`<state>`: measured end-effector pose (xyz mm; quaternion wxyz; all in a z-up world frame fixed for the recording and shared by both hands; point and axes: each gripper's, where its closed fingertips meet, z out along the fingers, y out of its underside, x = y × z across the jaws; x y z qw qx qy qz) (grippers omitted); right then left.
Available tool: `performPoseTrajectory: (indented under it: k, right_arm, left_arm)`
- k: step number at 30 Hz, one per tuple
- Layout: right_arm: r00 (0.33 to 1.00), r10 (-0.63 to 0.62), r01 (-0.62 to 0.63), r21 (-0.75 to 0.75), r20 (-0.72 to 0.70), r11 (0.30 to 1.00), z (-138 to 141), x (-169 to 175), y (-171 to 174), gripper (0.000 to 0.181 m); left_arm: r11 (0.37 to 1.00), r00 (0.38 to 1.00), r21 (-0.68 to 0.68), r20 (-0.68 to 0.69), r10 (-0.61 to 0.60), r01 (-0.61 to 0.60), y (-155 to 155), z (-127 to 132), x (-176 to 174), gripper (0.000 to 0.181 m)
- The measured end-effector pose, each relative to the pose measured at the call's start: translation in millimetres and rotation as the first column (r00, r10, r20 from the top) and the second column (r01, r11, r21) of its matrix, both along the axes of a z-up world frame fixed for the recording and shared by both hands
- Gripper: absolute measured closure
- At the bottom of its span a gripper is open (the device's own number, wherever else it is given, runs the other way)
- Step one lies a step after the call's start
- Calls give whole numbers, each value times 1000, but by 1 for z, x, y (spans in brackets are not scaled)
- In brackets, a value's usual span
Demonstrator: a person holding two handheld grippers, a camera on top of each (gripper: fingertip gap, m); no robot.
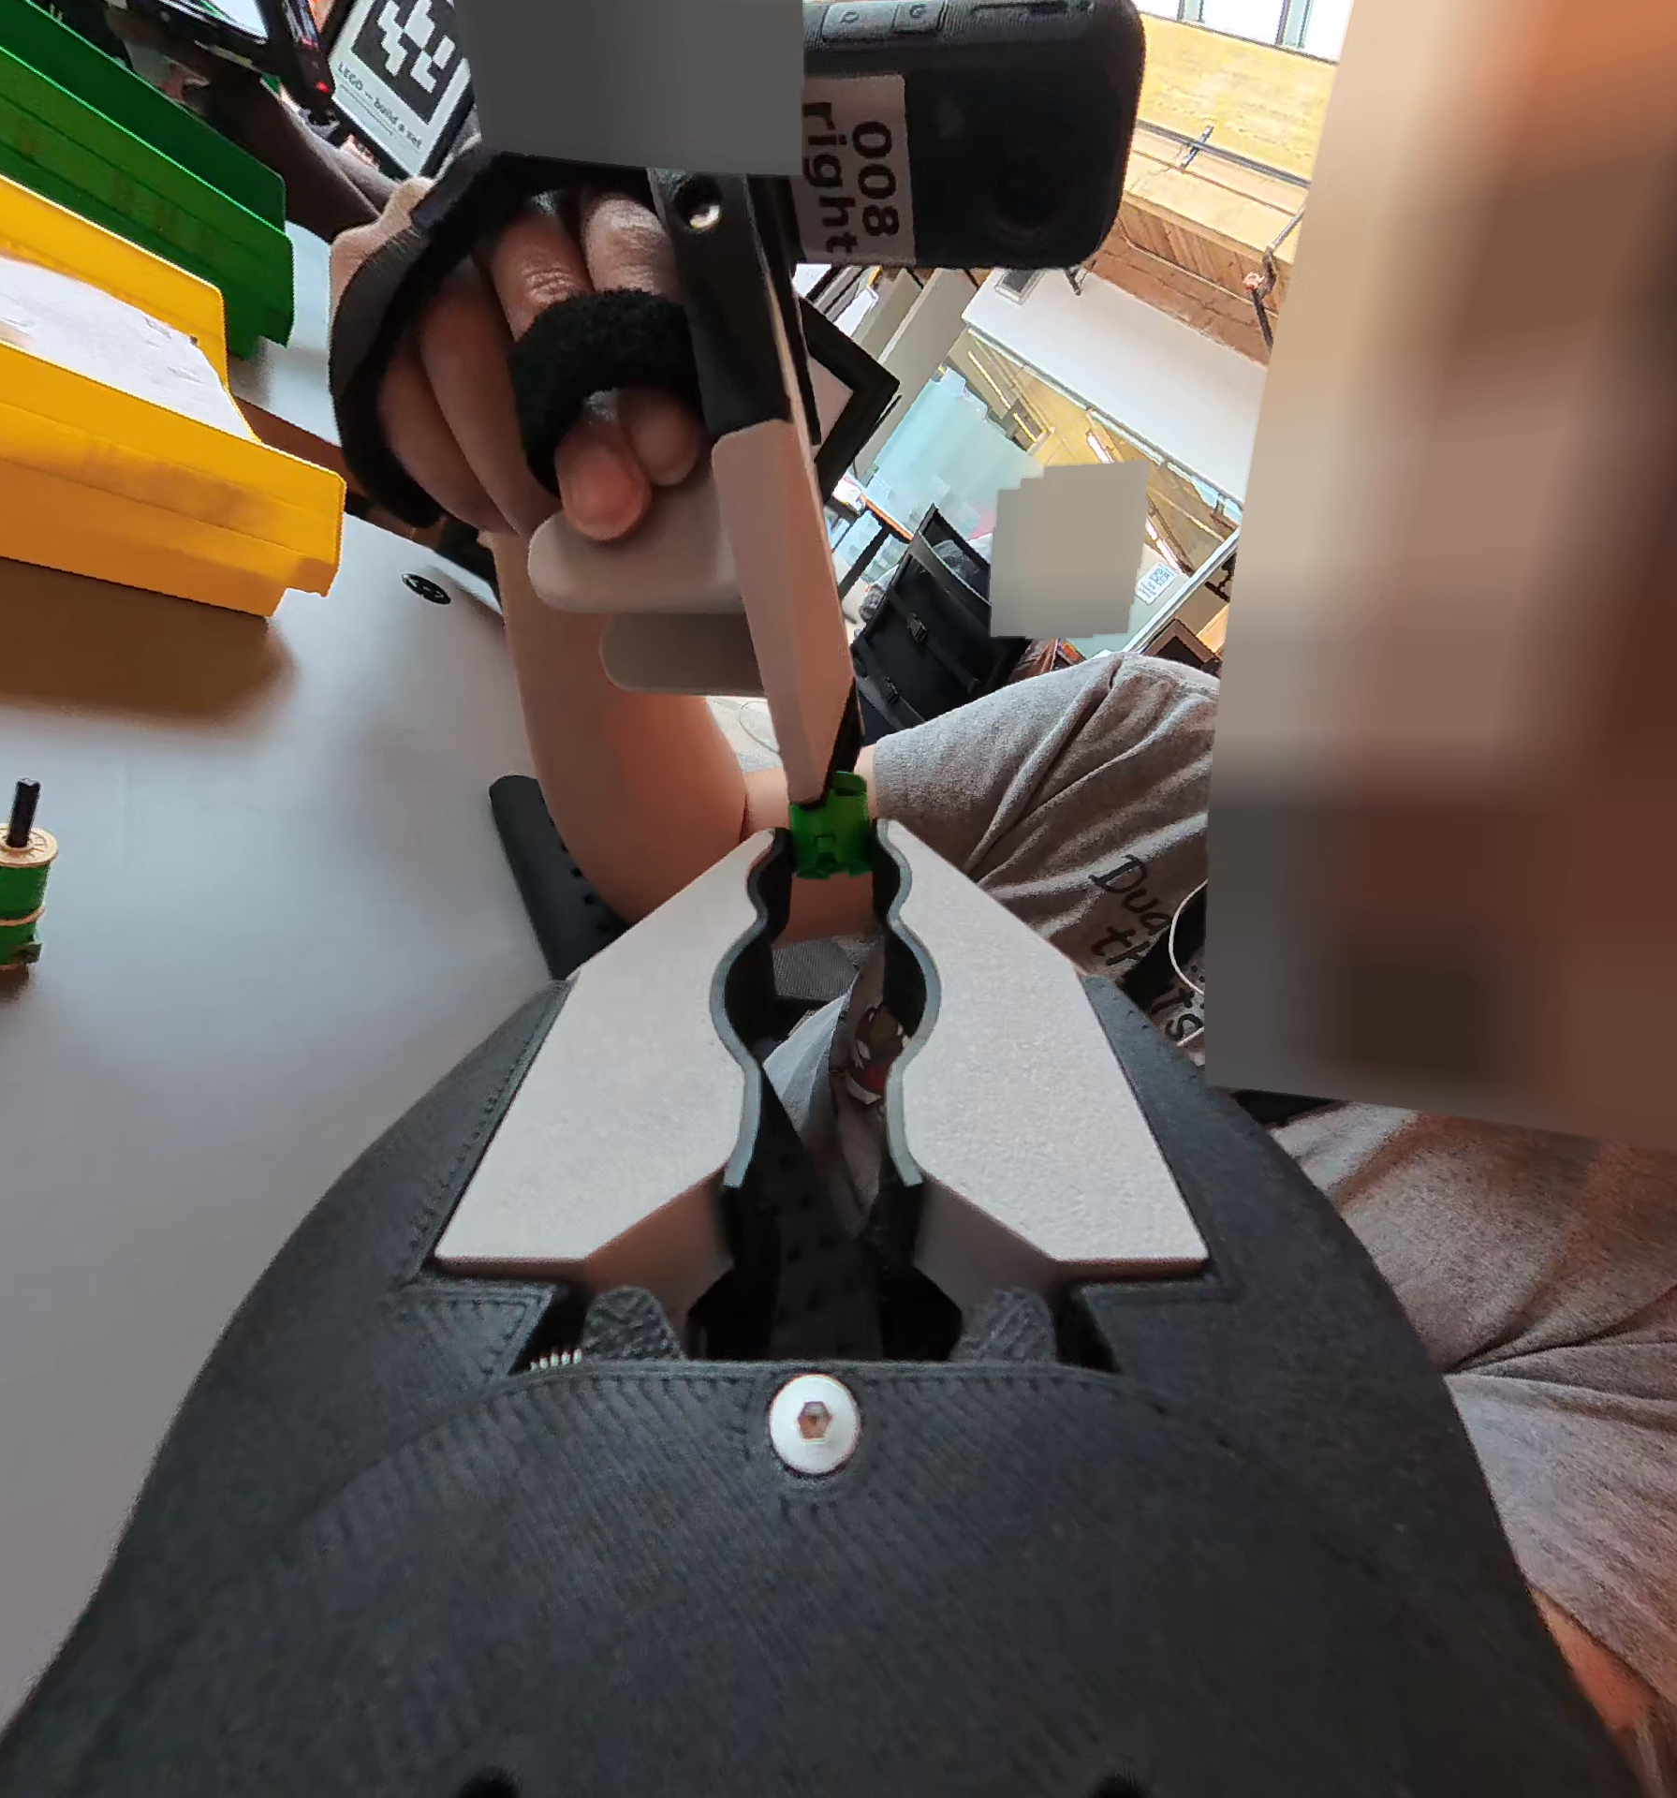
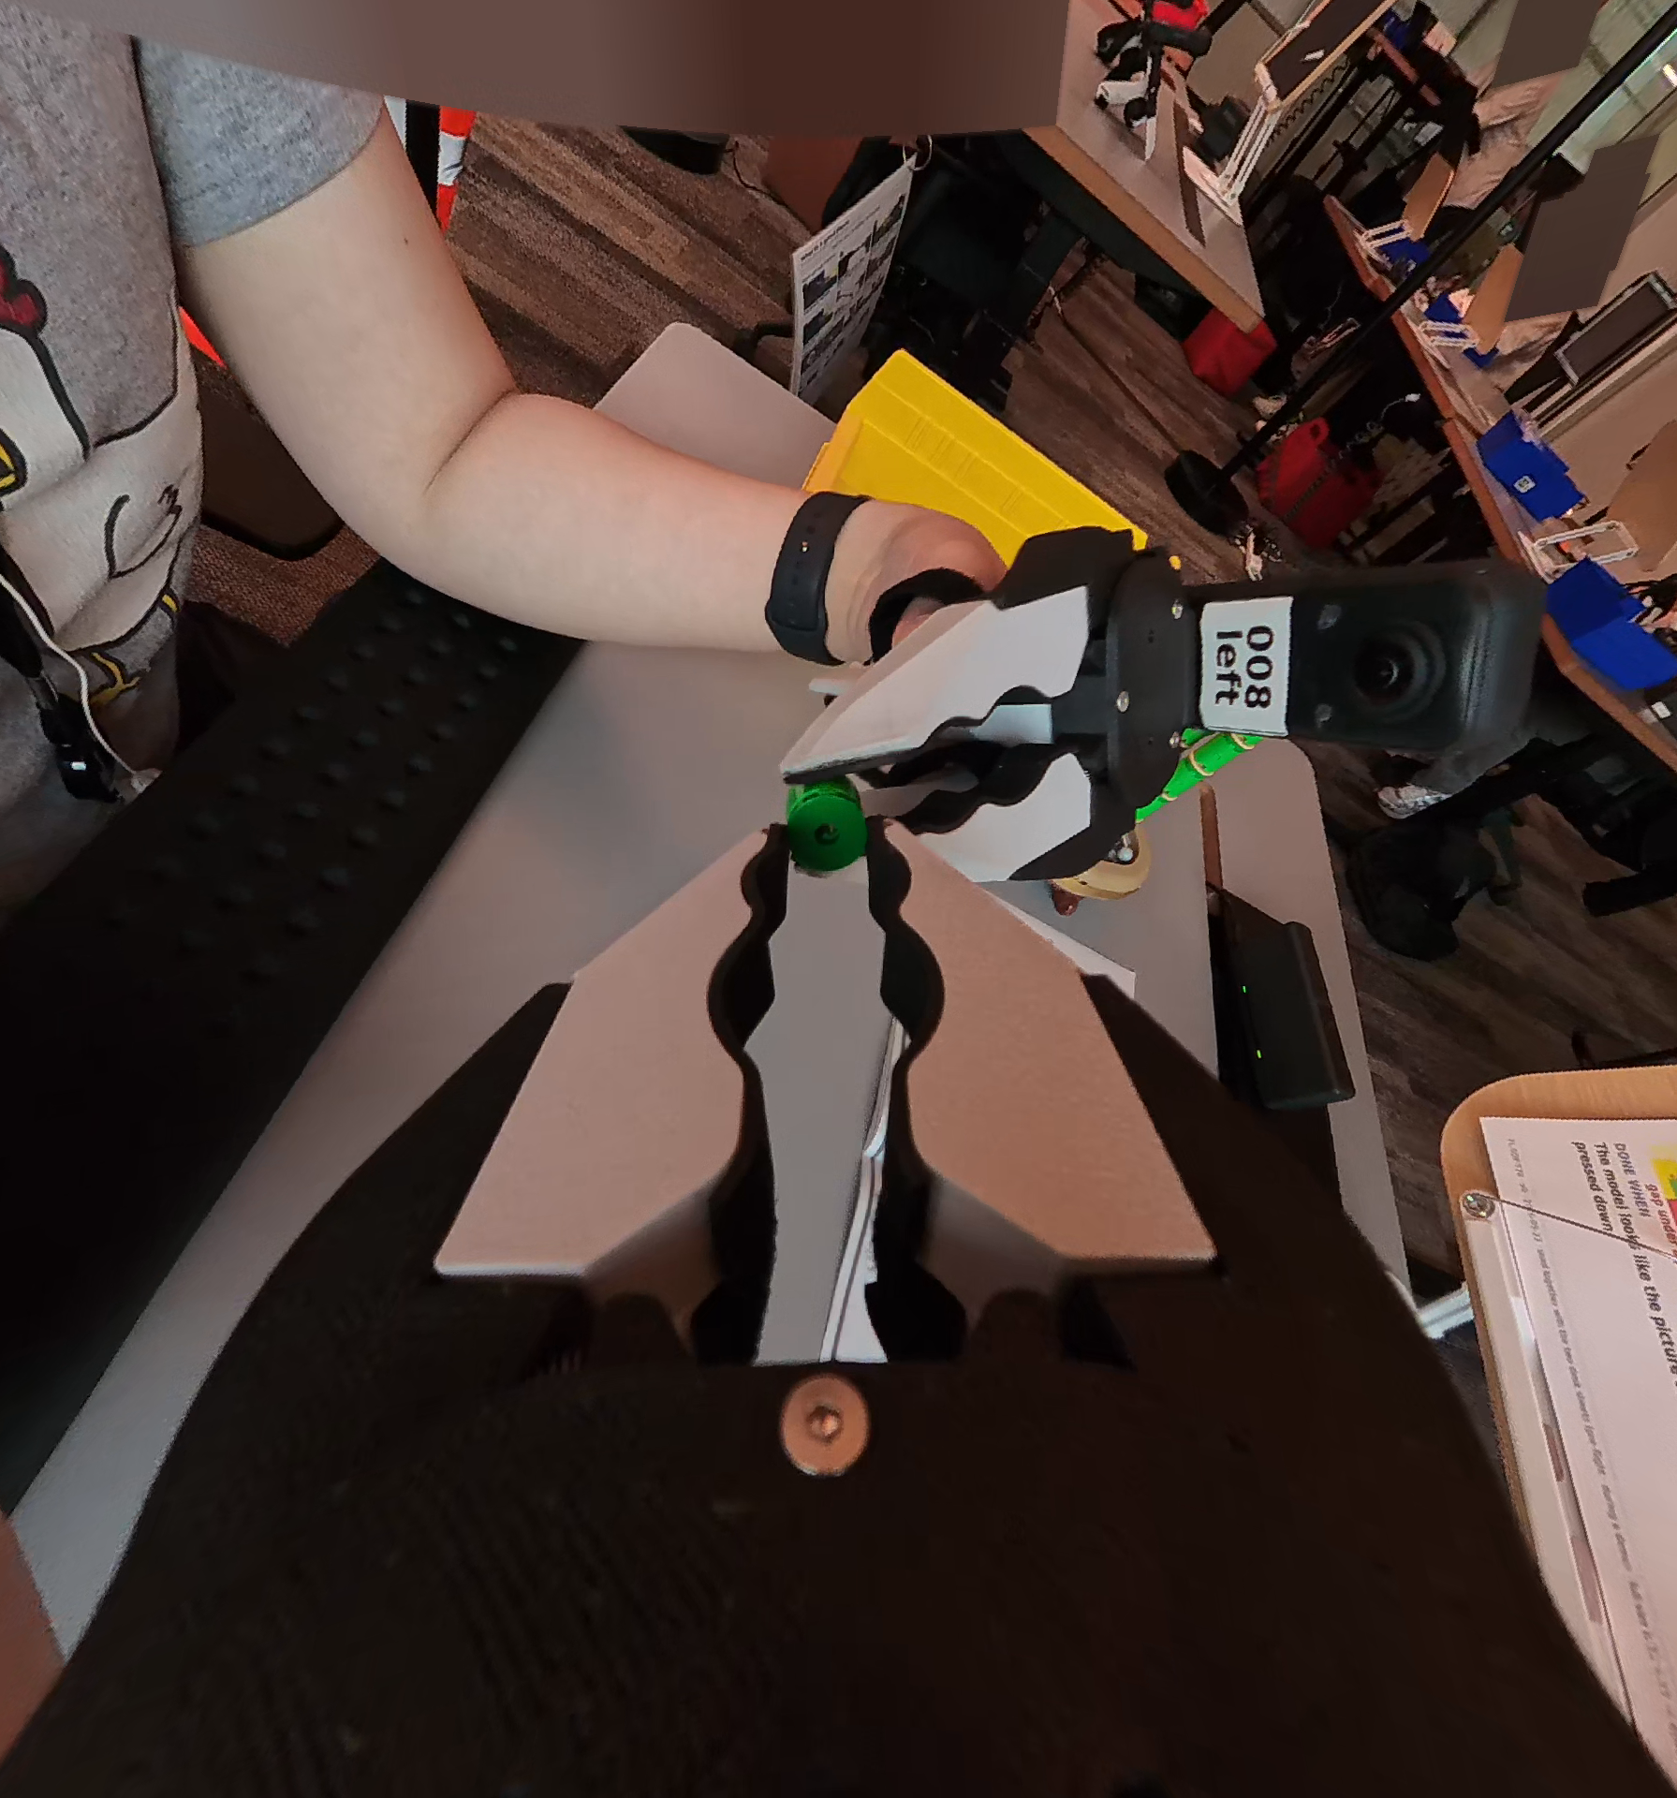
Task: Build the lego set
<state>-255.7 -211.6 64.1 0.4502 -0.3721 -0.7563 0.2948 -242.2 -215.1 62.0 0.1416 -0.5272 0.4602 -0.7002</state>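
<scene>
A small green round lego piece is held in the air above the grey table, close to the person's body. My left gripper is shut on it at its fingertips. My right gripper comes down from above and meets the same piece. In the right wrist view the green piece sits clamped between the tips of my right gripper, and my left gripper reaches in from the right. A stack of green and tan rounds on a black axle stands on the table at the left.
Yellow trays and green trays lie at the far left of the table. A green and tan assembly shows behind the left gripper. A black box and a wooden tray with an instruction sheet are at the right. Left and right tips are no more than a few centimetres apart.
</scene>
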Motion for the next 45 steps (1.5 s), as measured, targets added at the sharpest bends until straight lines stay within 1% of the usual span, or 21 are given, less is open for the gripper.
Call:
performPoseTrajectory:
  k: [7,11,13,15,16,17,19,21,22,25,26,28,30,31,32,33,36,39,41,43,45]
  right_arm:
    - [1000,20,-20,-4,16,1000,-5,-6,-2,166]
    - [1000,-15,15,30,16,999,-4,-7,3,166]
    - [998,-65,63,83,14,995,-3,-8,10,166]
    - [993,-115,115,138,-5,984,2,-11,16,166]
    - [987,-158,159,177,-22,971,7,-13,22,166]
    - [977,-211,215,225,-40,950,11,-13,30,166]
    - [939,-328,341,357,-99,869,23,-12,48,166]
    - [894,-408,443,495,-183,747,38,-11,62,166]
    - [882,-411,467,551,-232,691,47,-12,62,166]
    - [853,-352,522,647,-386,555,73,-23,54,166]
    - [845,-343,534,669,-410,517,77,-25,52,166]
    - [828,-345,559,700,-442,445,83,-28,52,166]
    - [823,-338,566,716,-457,409,85,-32,52,166]
    - [814,-335,579,718,-475,387,88,-33,52,166]
    - [806,-328,589,719,-492,369,90,-33,51,166]
    - [803,-322,593,720,-501,359,92,-35,50,166]
    - [789,-304,612,726,-534,313,97,-38,48,166]
    - [785,-265,619,728,-560,295,101,-41,42,166]
    - [781,-263,623,731,-566,277,102,-42,42,166]
    - [778,-262,626,736,-571,256,103,-42,42,166]
    - [774,-249,631,737,-582,241,104,-43,41,166]
  left_arm:
    - [1000,1000,-2,-1,-11,11,-1,0,0,167]
    - [1000,1000,13,9,23,-23,4,1,0,167]
    - [996,997,24,10,83,-83,13,1,-1,165]
    - [987,988,43,2,153,-153,23,0,-5,145]
    - [981,983,51,-3,186,-185,28,0,-8,140]
    - [974,975,55,-7,221,-220,32,2,-12,136]
    - [951,952,62,-6,305,-304,41,10,-19,135]
    - [899,902,80,15,431,-431,53,27,-25,136]
    - [855,862,117,42,505,-506,58,38,-28,137]
    - [684,746,308,183,640,-662,54,71,-31,140]
    - [609,702,368,217,678,-702,53,79,-31,136]
    - [425,600,478,307,739,-769,53,93,-36,132]
    - [238,502,550,400,767,-801,53,105,-43,134]
    - [178,481,575,431,764,-798,50,109,-44,136]
    - [142,470,595,443,764,-791,48,110,-45,138]
    - [127,467,611,438,768,-781,47,110,-44,138]
    - [162,489,622,400,775,-766,47,104,-39,135]
    - [163,486,629,383,785,-760,52,99,-38,138]
    - [150,490,643,390,780,-751,52,98,-35,143]
    - [131,502,664,407,763,-736,49,98,-32,157]
    - [73,481,678,437,760,-732,49,100,-33,165]
